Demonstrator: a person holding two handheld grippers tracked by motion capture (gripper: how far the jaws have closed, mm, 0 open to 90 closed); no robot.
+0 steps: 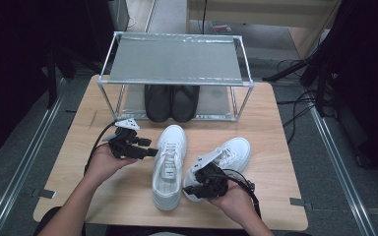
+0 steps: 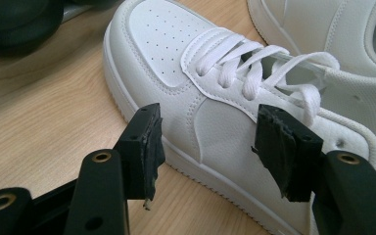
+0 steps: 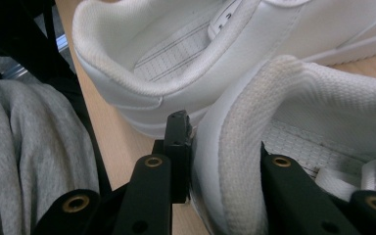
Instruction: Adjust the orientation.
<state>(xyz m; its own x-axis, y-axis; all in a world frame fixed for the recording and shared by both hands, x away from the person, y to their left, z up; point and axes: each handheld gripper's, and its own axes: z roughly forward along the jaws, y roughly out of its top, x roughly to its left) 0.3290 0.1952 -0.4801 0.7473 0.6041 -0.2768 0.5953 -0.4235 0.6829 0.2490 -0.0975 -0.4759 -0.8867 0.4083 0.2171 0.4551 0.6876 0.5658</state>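
My right fingers (image 3: 225, 161) pinch the right sneaker's (image 1: 234, 152) heel collar; my left fingers (image 2: 208, 147) stand open around the left sneaker (image 1: 170, 164). Next, I judge, close left and lift both toward the rack (image 1: 174, 81).

The two sneakers (image 1: 170, 164) (image 1: 231, 155) are white all over, with white laces. The left one has tiny dots punched in rows on its toe (image 2: 164, 36). Inside, the sole (image 3: 176, 54) is white with thin grey lines in a grid. Two black shoes (image 1: 171, 102) sit under a silver-grey rack (image 1: 174, 59). The table (image 1: 128, 196) is light brown wood with fine stripes. Both grippers (image 1: 152, 152) (image 1: 189, 189) are black with small gold rings. The cloth (image 3: 24, 147) beside the table is speckled grey.
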